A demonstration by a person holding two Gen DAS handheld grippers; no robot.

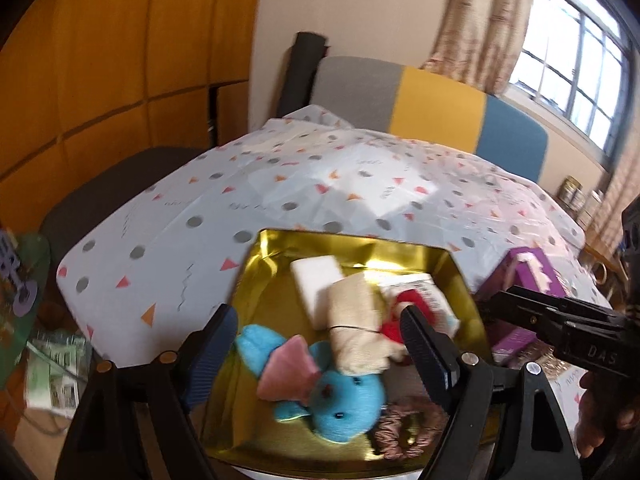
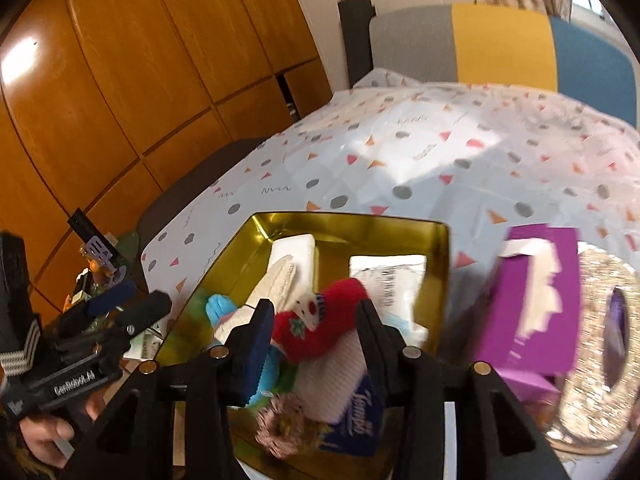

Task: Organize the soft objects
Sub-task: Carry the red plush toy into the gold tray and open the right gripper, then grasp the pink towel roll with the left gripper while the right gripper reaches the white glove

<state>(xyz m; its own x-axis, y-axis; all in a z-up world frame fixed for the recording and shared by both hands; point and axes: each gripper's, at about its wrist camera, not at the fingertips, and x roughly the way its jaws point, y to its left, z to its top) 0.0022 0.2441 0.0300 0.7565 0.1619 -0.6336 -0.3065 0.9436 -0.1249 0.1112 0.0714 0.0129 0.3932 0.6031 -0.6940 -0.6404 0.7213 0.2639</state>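
The left tool (image 1: pixel 320 348) hangs released above the blue plush (image 1: pixel 332 404) in the gold tray (image 1: pixel 280 248) on the counter. The right tool (image 2: pixel 316 336), jaws apart, brackets the red sock (image 2: pixel 320 332), unpressed; lower it squarely before closing.

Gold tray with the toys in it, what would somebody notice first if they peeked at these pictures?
Probably the shiny gold tray near the front edge of the spotty tablecloth, heaped with soft things. A bright blue plush toy with a pink ear lies at its near end, and a red knitted sock sits further in. Just right of the tray stands a purple tissue box.
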